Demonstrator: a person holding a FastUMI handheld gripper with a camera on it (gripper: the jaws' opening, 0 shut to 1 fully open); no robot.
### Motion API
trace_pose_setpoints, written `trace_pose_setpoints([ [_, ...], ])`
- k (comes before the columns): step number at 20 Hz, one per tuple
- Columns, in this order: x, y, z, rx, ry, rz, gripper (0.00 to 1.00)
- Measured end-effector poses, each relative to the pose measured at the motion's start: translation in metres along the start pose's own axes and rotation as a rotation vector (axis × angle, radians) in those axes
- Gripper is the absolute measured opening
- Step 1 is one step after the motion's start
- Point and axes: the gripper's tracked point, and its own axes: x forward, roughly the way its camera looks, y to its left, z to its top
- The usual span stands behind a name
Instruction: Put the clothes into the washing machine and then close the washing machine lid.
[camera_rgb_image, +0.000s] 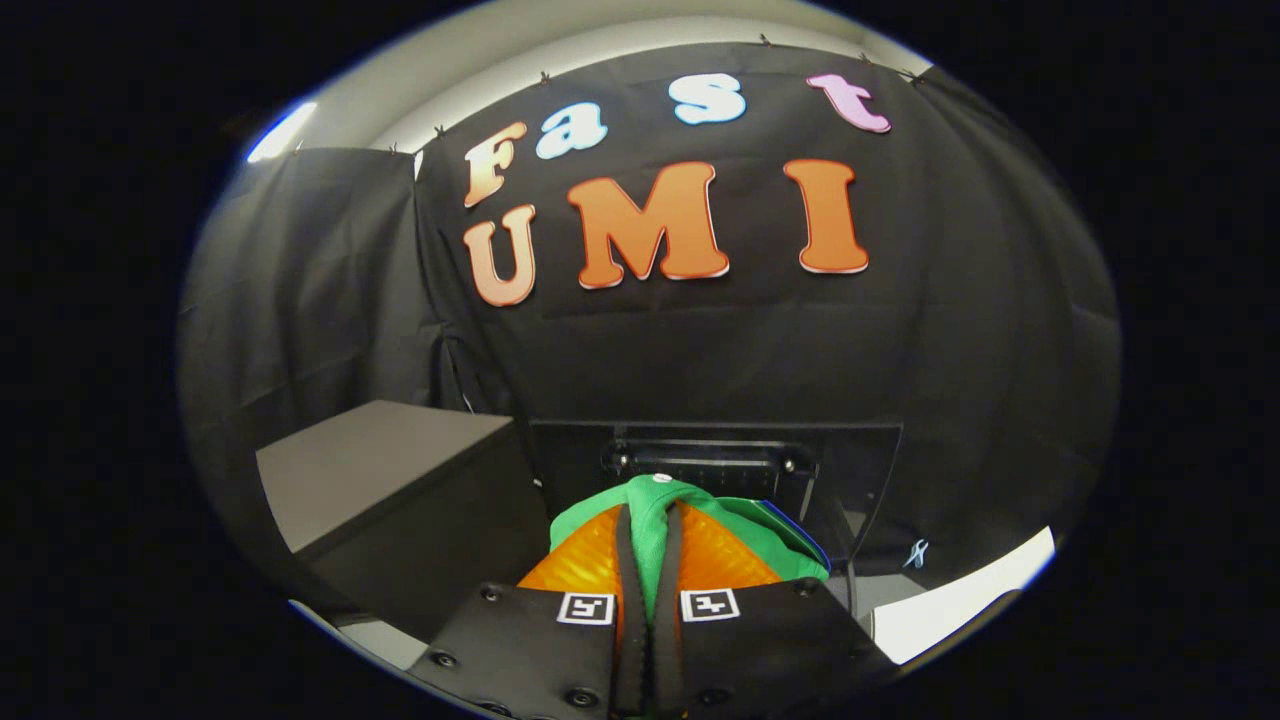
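A green garment (655, 520) is pinched between the two fingers of the hand-held gripper (650, 560), with most of the cloth bunched just ahead of the fingertips and carried above a dark box (400, 490) and in front of the raised dark lid of the washing machine (715, 465). Since only a narrow fold appears to be clamped, the cloth could be lost from the grasp before the tub is reached. A trailing edge could also be caught on the rim or left hanging out, so that the lid would be kept from closing.
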Motion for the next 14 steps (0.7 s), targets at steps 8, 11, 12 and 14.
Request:
trace_pose_setpoints([
  [8, 0.056, 0.006, -0.113, 0.003, 0.228, 0.053, 0.11],
  [11, 0.077, 0.011, -0.150, 0.002, 0.319, 0.052, 0.11],
  [12, 0.081, 0.008, -0.164, 0.005, 0.352, 0.045, 0.11],
  [14, 0.089, 0.003, -0.190, 0.021, 0.414, 0.031, 0.11],
])
